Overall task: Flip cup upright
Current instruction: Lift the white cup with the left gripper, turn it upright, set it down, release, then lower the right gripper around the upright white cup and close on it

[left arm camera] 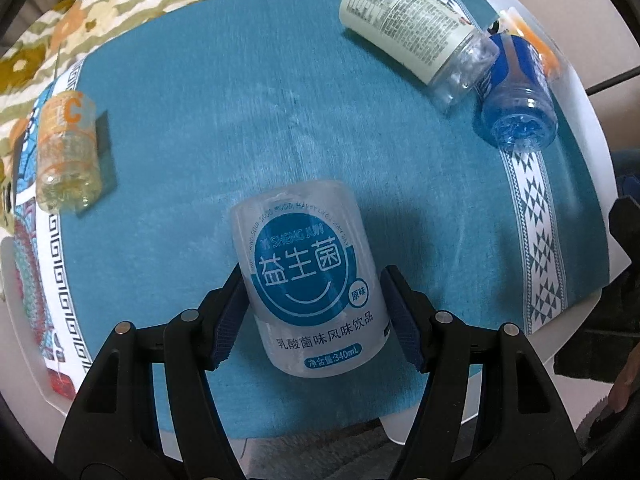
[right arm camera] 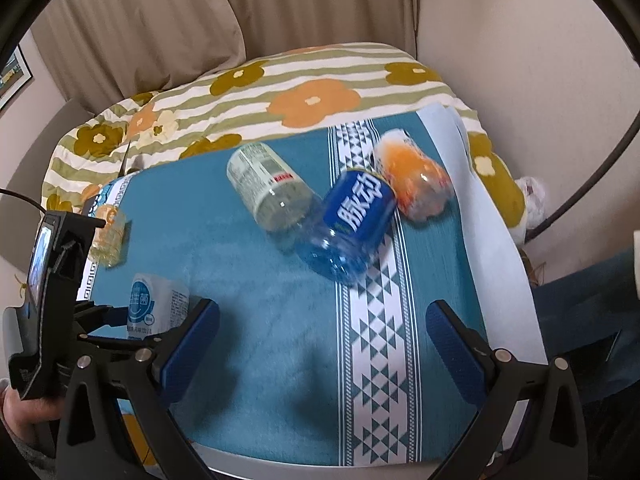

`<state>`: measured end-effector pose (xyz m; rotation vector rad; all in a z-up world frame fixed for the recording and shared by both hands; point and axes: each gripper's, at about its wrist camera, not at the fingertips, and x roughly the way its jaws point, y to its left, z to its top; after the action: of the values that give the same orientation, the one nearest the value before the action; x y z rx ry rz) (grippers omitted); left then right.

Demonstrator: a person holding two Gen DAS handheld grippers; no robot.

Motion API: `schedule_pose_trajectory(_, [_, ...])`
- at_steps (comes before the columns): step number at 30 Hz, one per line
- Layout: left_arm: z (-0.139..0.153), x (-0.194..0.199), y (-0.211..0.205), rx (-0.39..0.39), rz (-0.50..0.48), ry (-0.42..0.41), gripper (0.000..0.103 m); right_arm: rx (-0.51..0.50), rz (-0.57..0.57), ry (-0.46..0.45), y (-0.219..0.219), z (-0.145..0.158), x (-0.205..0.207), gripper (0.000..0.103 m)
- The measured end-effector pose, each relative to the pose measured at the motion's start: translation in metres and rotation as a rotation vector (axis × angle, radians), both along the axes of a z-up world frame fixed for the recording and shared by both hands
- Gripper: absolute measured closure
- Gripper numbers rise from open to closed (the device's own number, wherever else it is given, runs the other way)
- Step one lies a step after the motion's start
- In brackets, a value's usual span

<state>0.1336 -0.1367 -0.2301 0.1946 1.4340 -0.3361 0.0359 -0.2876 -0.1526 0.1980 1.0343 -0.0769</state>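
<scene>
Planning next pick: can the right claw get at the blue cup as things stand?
Probably yes. The right claw is open and empty, with bare cloth between it and the blue cup. But the pale green cup and orange cup crowd either side, leaving tight room for the fingers.

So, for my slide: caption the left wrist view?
Left gripper brackets the white cup on the teal cloth.

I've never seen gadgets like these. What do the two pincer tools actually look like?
Both are matte black plastic. The left gripper and right gripper each have two angular arms with triangular cut-outs and silver round pins at the joints. The fingers carry dark blue ribbed pads. No cables show on them.
</scene>
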Motion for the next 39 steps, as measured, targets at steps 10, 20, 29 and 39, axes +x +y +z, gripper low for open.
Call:
schedule_pose_trajectory(10, [0.002,0.001,0.004,0.012,0.016,-0.02,0.007,0.016,-0.012,0.006,-0.007,-0.006,-0.008,0.0])
schedule_pose_trajectory(20, [0.024,-0.011,0.017,-0.001,0.054,-0.072,0.006,0.013,-0.003,-0.026,-0.003,0.008,-0.017,0.0])
schedule_pose_trajectory(29, [0.086,-0.042,0.048,-0.034,0.165,-0.214,0.0,-0.006,0.106,-0.07,0.006,0.044,-0.02,0.0])
schedule_pose_trajectory(39, [0.109,-0.067,0.13,-0.064,0.268,-0.273,0.0,0.07,0.283,0.051,0.049,0.057,0.019,0.0])
